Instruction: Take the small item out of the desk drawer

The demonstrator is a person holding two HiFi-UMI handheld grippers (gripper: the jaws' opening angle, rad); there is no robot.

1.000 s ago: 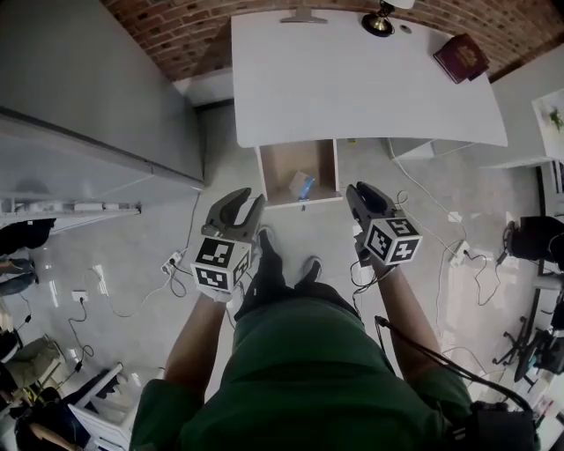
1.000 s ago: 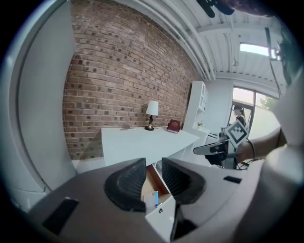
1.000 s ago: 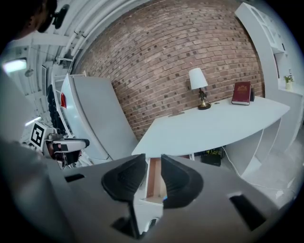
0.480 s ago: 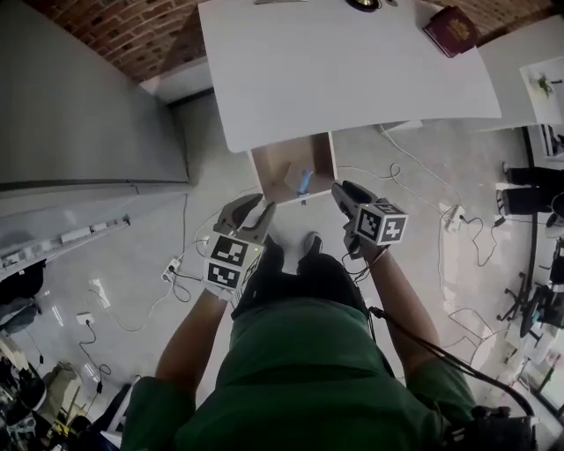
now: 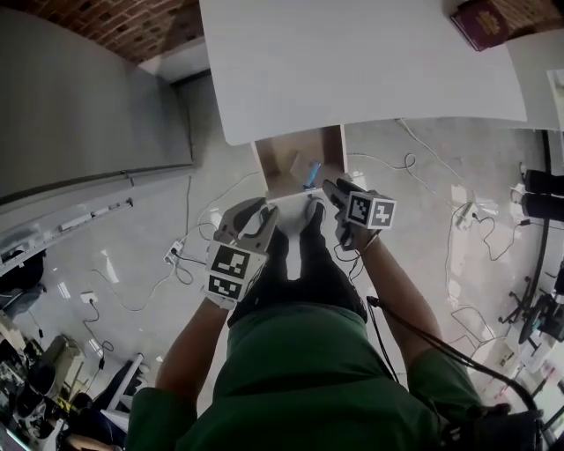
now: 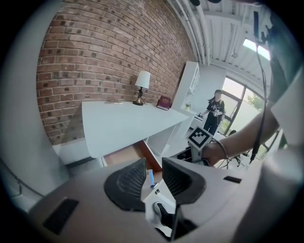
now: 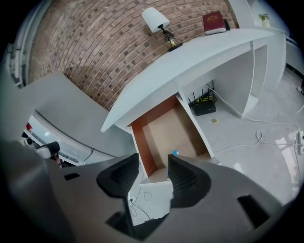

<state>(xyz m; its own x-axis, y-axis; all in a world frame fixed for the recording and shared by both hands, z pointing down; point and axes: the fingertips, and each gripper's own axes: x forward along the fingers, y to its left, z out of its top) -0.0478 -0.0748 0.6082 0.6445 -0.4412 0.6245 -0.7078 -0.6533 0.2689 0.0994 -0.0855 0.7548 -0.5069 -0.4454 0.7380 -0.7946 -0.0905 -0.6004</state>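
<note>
The wooden desk drawer (image 5: 291, 158) stands pulled out under the white desk top (image 5: 352, 62). A small blue item (image 5: 312, 173) lies near the drawer's front right; it also shows in the right gripper view as the blue item (image 7: 175, 153). My right gripper (image 5: 337, 195) hovers just before the drawer's front edge. Its jaws are opening, with nothing between them (image 7: 153, 163). My left gripper (image 5: 256, 216) hangs lower left of the drawer, open and empty (image 6: 153, 163).
A dark red book (image 5: 480, 19) lies on the desk's far right, and a lamp (image 7: 159, 21) stands at its back. A router (image 7: 205, 107) and cables (image 5: 414, 167) lie on the floor under and beside the desk. A grey cabinet (image 5: 88, 106) flanks the left.
Both grippers have moved forward toward the drawer. The right one has come up to the drawer's front edge. The head view has shifted closer over the desk.
</note>
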